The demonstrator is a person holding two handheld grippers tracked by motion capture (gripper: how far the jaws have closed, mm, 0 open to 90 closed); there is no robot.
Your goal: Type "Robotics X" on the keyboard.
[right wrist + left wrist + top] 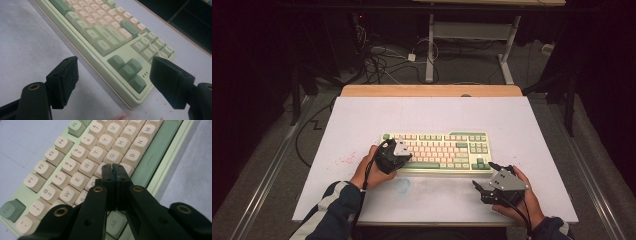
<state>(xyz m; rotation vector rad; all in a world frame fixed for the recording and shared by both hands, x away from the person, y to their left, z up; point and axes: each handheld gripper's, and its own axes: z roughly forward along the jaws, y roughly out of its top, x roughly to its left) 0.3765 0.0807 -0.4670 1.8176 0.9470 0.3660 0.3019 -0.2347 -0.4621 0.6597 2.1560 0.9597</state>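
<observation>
The work in hand is key-pressing on the green-and-cream mechanical keyboard (436, 152), which lies flat on the white table (362, 120) with its long edge toward the person. The left gripper (112, 166) has its two black jaws pressed together with nothing between them, forming a single blunt tip. In the left gripper view that tip sits over the letter block: the G key (113, 155) lies just ahead of the fingertips, the R key (87, 165) to their left, the spacebar (153, 157) to their right. Whether the tip already touches a keycap or hangs just above it I cannot tell — the jaws hide the key beneath them.

The right gripper (113, 80) is spread wide, holding nothing, and rests apart from the board. Between its fingers (65, 81) lies the keyboard's near right corner with the green arrow keys (130, 71), all a little beyond the pads.

By my reading the approach is done and the pressing tool is formed and placed; what is left is the downward push on the chosen key and the lift off. No key looks sunk — so nothing shows as pressed yet.
</observation>
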